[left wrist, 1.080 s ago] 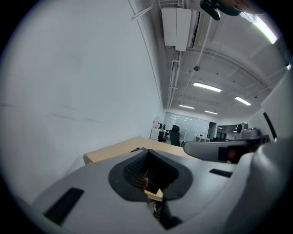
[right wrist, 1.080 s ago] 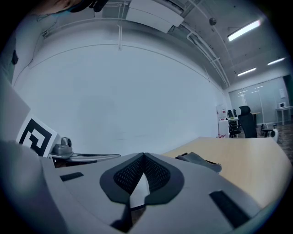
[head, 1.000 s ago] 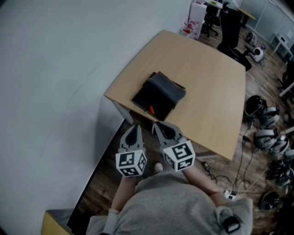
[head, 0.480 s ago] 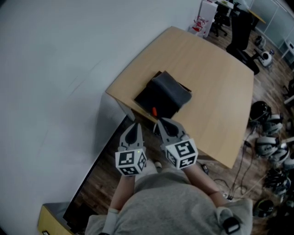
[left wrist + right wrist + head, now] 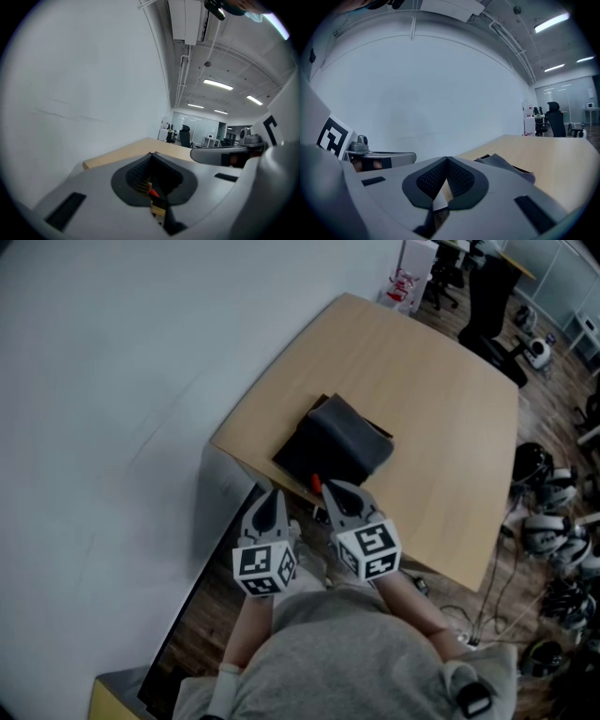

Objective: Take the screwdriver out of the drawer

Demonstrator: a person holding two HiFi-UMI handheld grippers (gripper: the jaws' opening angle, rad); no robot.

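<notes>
Your left gripper (image 5: 272,495) and right gripper (image 5: 333,487) sit side by side at the table's (image 5: 427,381) near edge, jaws together on nothing. Just beyond, the screwdriver (image 5: 316,483) shows its red end at the front of the black drawer box (image 5: 336,439). Only your left gripper view catches that red end; the right shows just the box's grey top, and both grippers are nearer the box than a second ago.

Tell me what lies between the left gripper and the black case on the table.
Head view: only the bare table edge separates left gripper and black case.
</notes>
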